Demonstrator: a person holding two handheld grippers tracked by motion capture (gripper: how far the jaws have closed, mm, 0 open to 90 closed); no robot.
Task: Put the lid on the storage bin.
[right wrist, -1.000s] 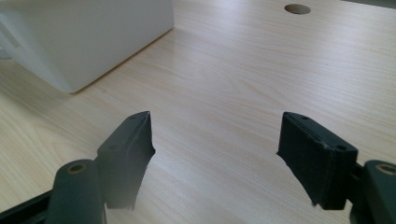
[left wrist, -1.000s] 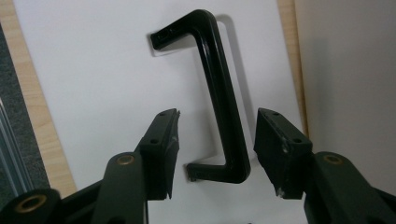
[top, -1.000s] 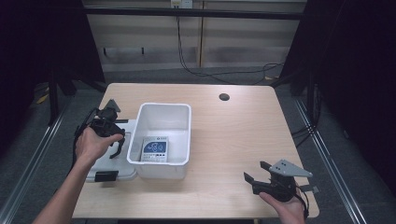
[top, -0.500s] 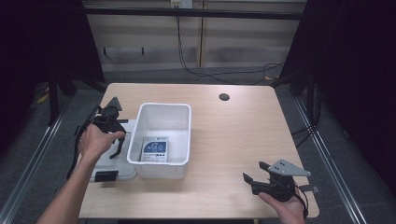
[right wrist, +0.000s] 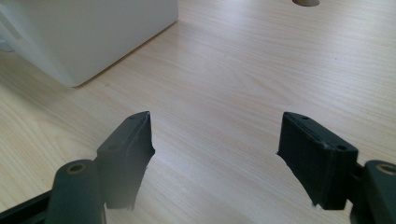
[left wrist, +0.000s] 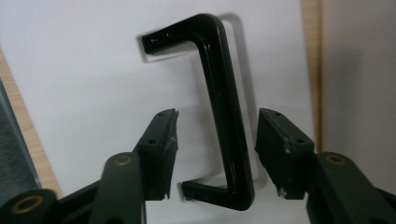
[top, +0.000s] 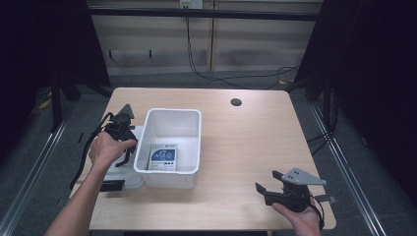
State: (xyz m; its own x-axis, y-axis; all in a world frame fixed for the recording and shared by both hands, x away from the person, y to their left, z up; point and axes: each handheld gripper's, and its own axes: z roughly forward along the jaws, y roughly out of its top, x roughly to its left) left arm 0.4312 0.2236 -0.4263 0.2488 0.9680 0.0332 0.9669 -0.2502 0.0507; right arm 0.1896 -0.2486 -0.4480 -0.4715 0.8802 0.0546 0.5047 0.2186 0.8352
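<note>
Care suits this grasp: glossy black plastic bar handle (left wrist: pixel 224 116) on the flat white lid (left wrist: pixel 93 70) sits between the left gripper (left wrist: pixel 217 140)'s half-spread, just-narrowing jaws, untouched, so centre them, then pinch squarely.

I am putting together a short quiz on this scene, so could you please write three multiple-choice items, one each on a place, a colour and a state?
1. Where does the white lid lie?
A. left of the white bin
B. inside the bin
C. by the table's round hole

2. What colour is the lid's handle?
A. white
B. black
C. red

3. How do the left gripper fingers stand?
A. clamped on the handle
B. shut beside the handle
C. apart, straddling the handle

Key: 1 A, the high view shows the lid beside the bin's left wall; 2 B, glossy black against the white lid; 3 C, a gap shows on either side of the bar.
</note>
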